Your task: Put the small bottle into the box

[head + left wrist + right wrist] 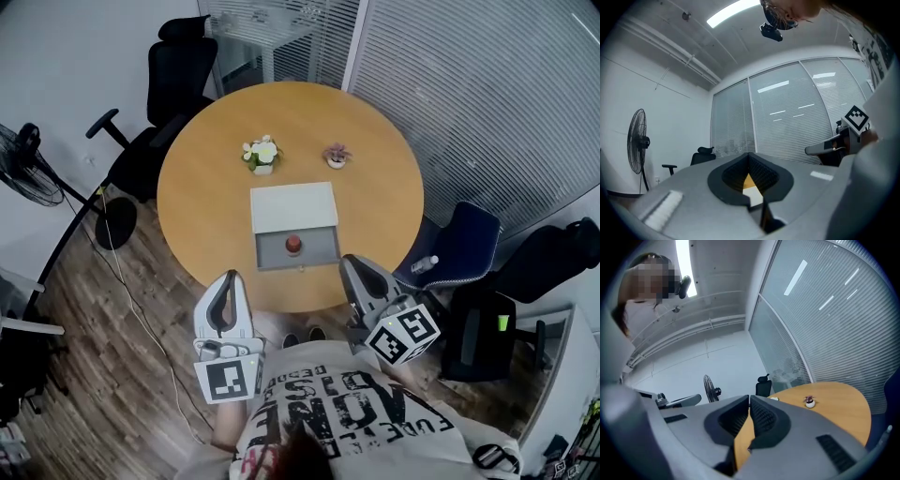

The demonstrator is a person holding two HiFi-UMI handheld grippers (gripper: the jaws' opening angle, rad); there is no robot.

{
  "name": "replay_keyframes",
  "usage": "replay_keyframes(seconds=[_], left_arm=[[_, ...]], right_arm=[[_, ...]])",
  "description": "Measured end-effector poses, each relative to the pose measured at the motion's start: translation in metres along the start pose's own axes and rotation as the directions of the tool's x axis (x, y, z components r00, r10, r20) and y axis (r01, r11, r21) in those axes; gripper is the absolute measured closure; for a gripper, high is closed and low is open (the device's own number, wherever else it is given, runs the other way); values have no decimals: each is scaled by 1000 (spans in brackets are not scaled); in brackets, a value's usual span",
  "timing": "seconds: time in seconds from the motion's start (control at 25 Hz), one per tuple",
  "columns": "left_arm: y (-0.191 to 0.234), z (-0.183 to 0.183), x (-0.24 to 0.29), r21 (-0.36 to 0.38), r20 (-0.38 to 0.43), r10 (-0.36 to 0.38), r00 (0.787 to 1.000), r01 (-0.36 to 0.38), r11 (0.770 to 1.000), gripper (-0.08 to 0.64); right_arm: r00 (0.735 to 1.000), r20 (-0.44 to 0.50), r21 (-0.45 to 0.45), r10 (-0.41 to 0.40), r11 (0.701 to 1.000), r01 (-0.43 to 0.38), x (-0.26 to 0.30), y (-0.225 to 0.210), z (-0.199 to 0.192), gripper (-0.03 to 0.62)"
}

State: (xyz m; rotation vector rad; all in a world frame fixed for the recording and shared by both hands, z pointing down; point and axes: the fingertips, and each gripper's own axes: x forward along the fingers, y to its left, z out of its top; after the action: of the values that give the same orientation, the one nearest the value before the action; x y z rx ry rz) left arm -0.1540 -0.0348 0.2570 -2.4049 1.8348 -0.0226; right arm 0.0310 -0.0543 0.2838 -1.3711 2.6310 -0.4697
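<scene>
A: Nearest us, the left gripper and right gripper are both pressed together and hold nothing, just at the table's near edge.
B: And the box?
A: It's mid-table with its near tray open. The small bottle stands inside.
B: Then placing looks done. Next I'd expect pushing the tray shut, which calls for a closed tip against its front.

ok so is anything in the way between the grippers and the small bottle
Nothing visible. The small bottle sits in the open tray of the box; only bare table and the tray's low front wall lie between it and the left gripper and right gripper.
</scene>
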Motion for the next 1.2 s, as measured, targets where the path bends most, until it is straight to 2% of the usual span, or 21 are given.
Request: replay_keyframes(seconds=[0.16, 0.4, 1.2], left_arm=[[-5, -21, -7, -42, -74, -18, 997, 15, 999, 549], [-13, -41, -7, -44, -130, -46, 990, 41, 998, 549], [-28, -38, 3, -35, -114, -84, 990, 80, 996, 549]], right_arm=[[1000, -25, -8, -12, 1000, 12, -2, -3, -8, 577], [998, -52, -3, -40, 999, 40, -2, -17, -17, 577], [999, -29, 13, -26, 1000, 27, -3, -22, -13, 577]])
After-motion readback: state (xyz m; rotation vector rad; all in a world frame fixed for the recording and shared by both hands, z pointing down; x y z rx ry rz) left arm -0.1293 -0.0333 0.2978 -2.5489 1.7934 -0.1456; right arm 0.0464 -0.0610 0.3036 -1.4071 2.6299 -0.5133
